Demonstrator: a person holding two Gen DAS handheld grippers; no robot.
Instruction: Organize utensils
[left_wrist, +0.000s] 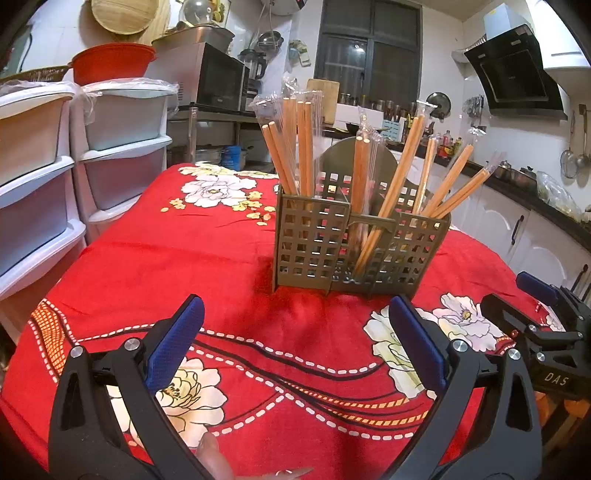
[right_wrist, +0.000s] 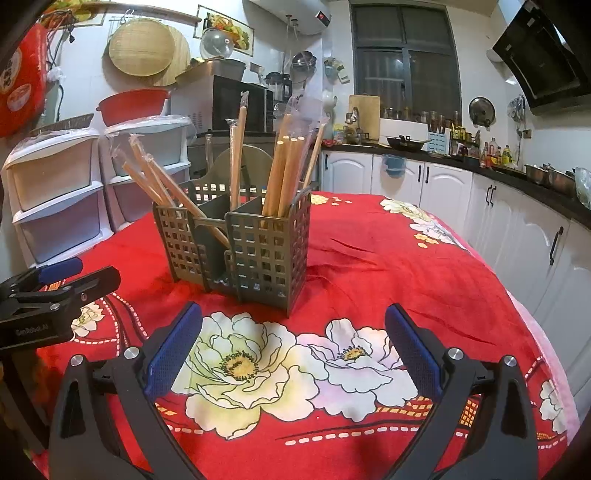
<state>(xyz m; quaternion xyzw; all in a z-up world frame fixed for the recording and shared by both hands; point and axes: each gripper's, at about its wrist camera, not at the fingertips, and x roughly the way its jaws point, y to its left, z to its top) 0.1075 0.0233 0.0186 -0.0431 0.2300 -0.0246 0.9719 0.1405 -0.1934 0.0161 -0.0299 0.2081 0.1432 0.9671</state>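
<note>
An olive-green slotted utensil holder (left_wrist: 314, 247) stands on the red floral tablecloth (left_wrist: 184, 258), with several plastic-wrapped wooden chopsticks (left_wrist: 295, 144) upright or leaning in its compartments. It also shows in the right wrist view (right_wrist: 266, 254), chopsticks (right_wrist: 284, 173) in the left, back and right compartments. My left gripper (left_wrist: 295, 339) is open and empty, a little in front of the holder. My right gripper (right_wrist: 291, 347) is open and empty, also short of the holder. The right gripper shows at the left view's right edge (left_wrist: 535, 299); the left gripper shows at the right view's left edge (right_wrist: 70, 277).
White plastic drawer units (left_wrist: 48, 177) stand left of the table. A chair back (left_wrist: 354, 155) rises behind the holder. White kitchen cabinets and a dark counter (right_wrist: 480, 177) run along the right. The table edge curves off at the right (right_wrist: 535, 332).
</note>
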